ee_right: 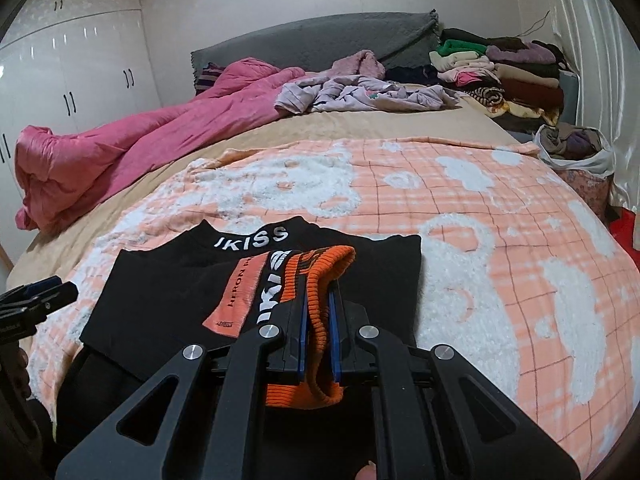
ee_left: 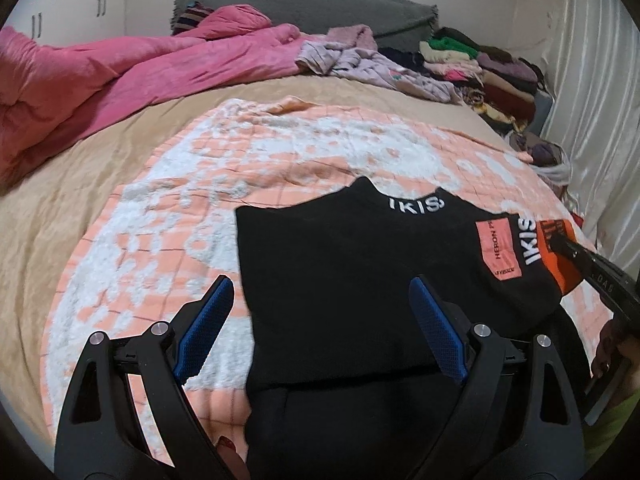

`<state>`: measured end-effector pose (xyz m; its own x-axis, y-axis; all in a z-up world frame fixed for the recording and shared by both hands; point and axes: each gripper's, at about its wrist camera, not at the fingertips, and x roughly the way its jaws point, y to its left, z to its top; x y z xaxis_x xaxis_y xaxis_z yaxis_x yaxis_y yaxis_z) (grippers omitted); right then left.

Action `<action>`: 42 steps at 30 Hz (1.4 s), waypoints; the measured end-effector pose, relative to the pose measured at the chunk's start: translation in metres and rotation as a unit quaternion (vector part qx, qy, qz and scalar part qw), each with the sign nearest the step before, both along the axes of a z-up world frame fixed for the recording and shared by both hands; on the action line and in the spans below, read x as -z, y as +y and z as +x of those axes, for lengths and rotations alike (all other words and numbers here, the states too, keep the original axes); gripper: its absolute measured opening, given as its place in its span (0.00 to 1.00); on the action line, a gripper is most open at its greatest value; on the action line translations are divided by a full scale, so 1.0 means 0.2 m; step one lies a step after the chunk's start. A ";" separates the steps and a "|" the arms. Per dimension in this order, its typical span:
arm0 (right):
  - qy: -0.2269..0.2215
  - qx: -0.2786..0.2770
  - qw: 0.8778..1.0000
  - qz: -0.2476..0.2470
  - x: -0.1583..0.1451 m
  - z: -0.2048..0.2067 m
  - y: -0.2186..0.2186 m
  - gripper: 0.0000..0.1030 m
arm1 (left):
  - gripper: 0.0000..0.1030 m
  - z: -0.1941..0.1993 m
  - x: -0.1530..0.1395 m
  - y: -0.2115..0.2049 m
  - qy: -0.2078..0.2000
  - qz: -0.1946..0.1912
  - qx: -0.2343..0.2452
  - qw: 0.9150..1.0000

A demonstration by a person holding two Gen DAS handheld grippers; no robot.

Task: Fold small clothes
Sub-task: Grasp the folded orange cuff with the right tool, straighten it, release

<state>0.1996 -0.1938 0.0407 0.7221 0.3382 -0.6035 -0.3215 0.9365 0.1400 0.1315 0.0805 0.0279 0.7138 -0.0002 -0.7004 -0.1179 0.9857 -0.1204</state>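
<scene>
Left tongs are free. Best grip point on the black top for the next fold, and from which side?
Probably the black top's left side edge, the bare straight border toward the left tongs, approached from the left over the blanket. It lies flat and unobstructed there, while the right tongs already pinch the orange cuff on the folded-over sleeve.

black sweater [ee_left: 352, 280]: hem cut off by lower edge | orange cuff [ee_right: 320, 292]: partly hidden between fingers
</scene>
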 end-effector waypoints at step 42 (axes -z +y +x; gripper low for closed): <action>0.034 -0.081 0.995 -0.053 0.13 -0.09 0.34 0.39 | 0.63 0.12 0.31 -0.11 0.091 0.035 0.073 0.993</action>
<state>0.1818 -0.1260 0.0155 0.6203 0.3783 -0.6871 -0.4627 0.8838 0.0689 0.1552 0.0585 -0.0345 0.5714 -0.0410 -0.8197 0.0128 0.9991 -0.0411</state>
